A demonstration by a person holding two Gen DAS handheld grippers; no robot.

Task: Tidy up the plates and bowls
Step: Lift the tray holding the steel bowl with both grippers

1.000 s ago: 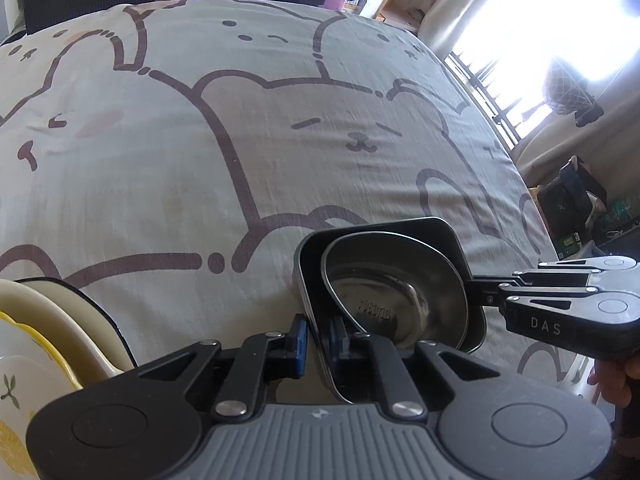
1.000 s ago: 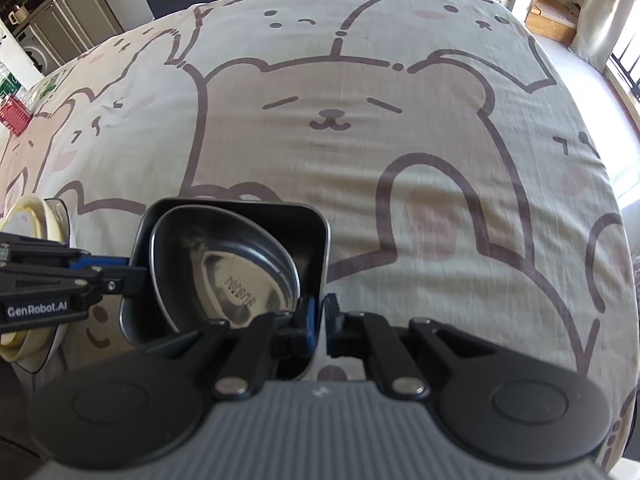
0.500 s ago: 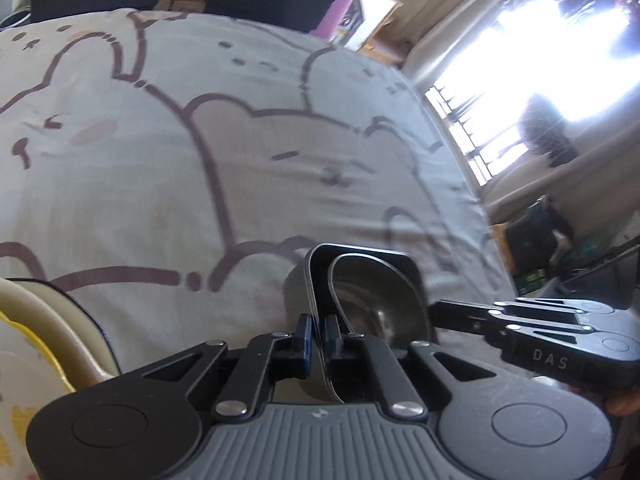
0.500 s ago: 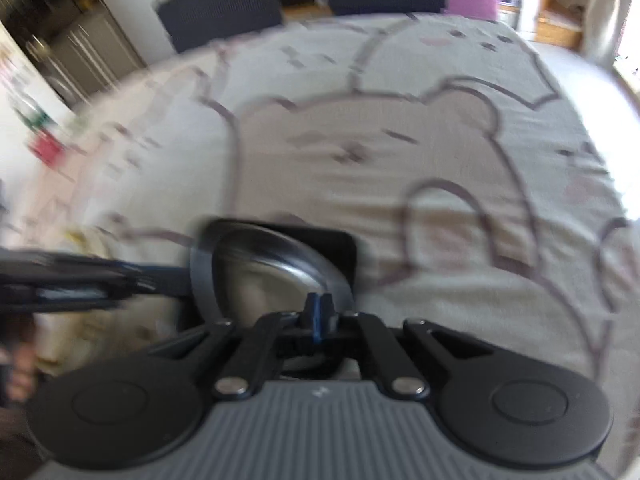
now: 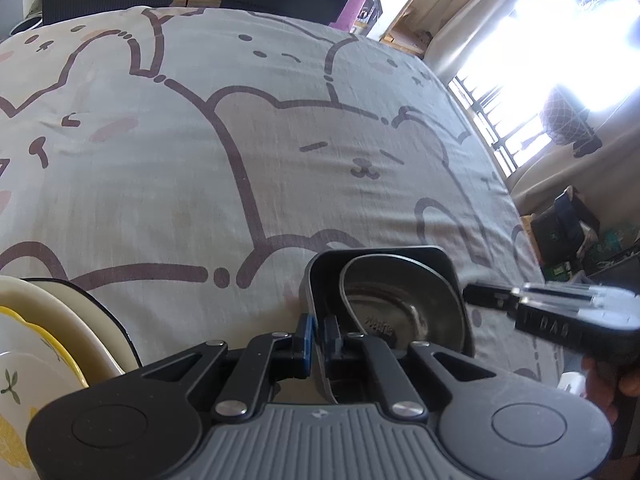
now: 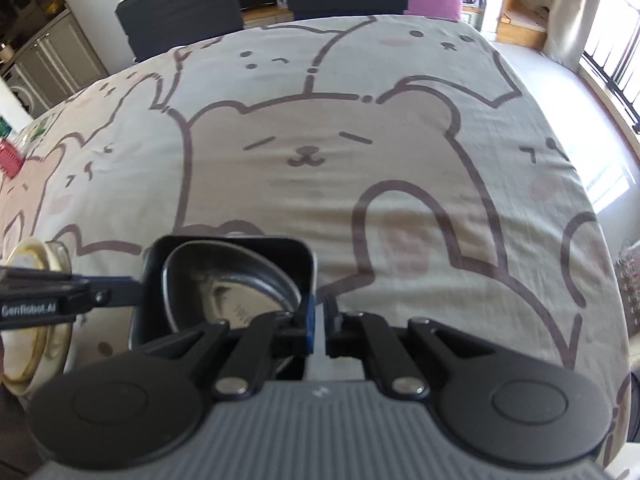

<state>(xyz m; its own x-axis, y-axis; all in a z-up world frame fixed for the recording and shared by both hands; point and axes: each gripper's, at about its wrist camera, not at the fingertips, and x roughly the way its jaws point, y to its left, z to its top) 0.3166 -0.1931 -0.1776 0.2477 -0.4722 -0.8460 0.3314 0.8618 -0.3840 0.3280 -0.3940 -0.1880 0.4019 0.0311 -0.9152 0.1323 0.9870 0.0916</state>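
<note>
Clamping opposite walls of the black square dish (image 5: 320, 280), left tongs (image 5: 319, 330) and right tongs (image 6: 318, 316) hold it just over the bear-print tabletop (image 5: 280, 160), steel bowl (image 5: 400, 304) nested inside.

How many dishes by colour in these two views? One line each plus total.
Black square dish: 1
Steel bowl nested in it: 1
Cream or yellow plates stacked at the left edge: at least 2, the exact number is hard to tell
Total: at least 4

The left tongs and the right tongs are each shut on a wall of the black square dish.
</note>
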